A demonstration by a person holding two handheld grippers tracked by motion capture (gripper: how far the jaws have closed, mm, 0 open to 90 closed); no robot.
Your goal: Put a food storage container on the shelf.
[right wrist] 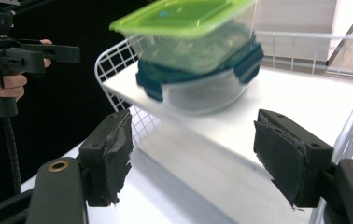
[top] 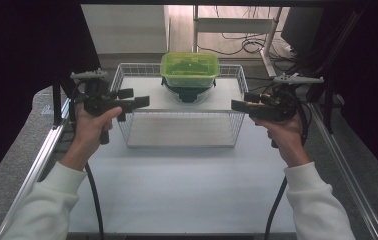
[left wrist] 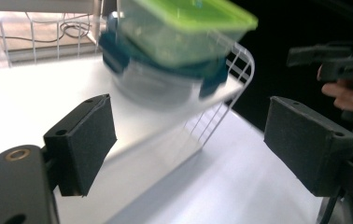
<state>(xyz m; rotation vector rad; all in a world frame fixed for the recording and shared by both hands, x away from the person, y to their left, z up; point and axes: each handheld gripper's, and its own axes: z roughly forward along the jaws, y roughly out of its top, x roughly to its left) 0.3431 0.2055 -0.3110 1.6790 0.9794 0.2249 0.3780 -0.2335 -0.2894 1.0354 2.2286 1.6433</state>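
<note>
The left gripper (top: 138, 100) hangs at the left end of the white wire shelf (top: 179, 127), jaws spread and empty, pointing inward. At the back of the shelf's raised deck, in the middle, sits a square green-lidded container (top: 190, 69) stacked on a round glass container with a dark teal clip lid (top: 189, 92). The right gripper (top: 239, 102) hangs at the shelf's right end, jaws likewise apart with nothing between them. Neither gripper touches the stack. By my reading the work has barely begun: both grippers flank the shelf, and approach, grasp and lift of the containers all remain.
</note>
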